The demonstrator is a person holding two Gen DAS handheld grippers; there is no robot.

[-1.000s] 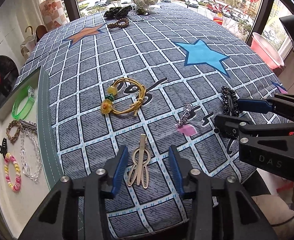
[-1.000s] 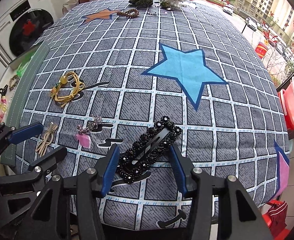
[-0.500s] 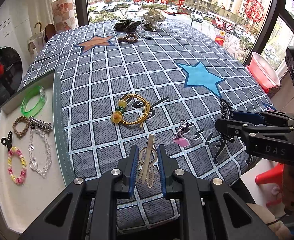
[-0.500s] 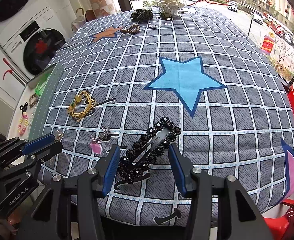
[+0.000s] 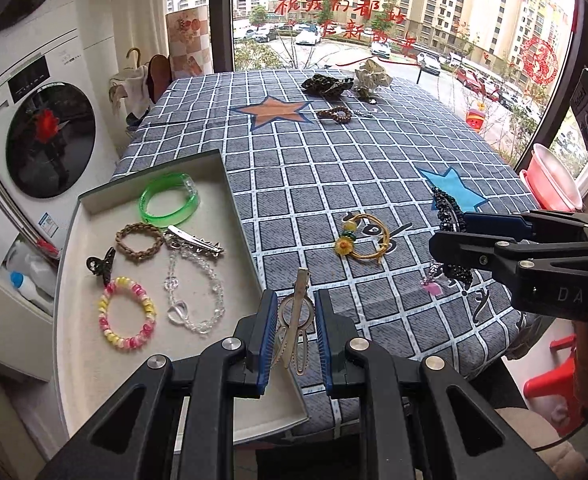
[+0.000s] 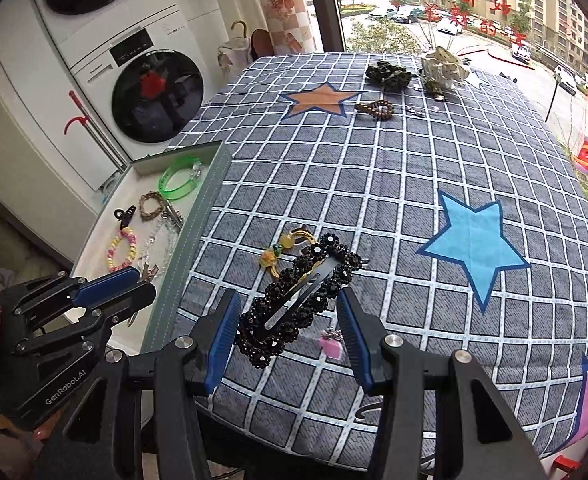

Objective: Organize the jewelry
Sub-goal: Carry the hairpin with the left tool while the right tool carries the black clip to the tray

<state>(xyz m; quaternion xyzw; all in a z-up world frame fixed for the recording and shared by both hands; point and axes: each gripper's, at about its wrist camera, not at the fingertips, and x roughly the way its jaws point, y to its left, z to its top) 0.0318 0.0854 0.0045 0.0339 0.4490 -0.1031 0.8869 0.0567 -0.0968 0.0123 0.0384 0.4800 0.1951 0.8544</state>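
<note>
My left gripper (image 5: 294, 302) is shut on a gold hair clip (image 5: 300, 280), held in the air above the near right edge of the white tray (image 5: 81, 280). The right gripper (image 6: 289, 306) is shut on a black beaded hair clip (image 6: 326, 256) and holds it slantwise above the checked tablecloth (image 6: 374, 184). From the left wrist, the right gripper (image 5: 450, 232) stands at the right with the black clip (image 5: 444, 204) sticking out. From the right wrist, the left gripper (image 6: 143, 282) hangs by the tray wall (image 6: 189, 248).
In the tray lie a green bangle (image 5: 169, 200), a brown braided tie (image 5: 139, 242), a silver clip (image 5: 195, 242) and several bracelets. On the cloth are a gold hoop (image 5: 360, 240), a pink charm (image 5: 432, 288) and scrunchies (image 5: 326, 84) at the far end. A washing machine (image 5: 49, 140) stands left.
The left jaws closed on the gold clip, lifted it off the cloth and carried it left over the tray's edge. The right gripper rose with the black clip.
</note>
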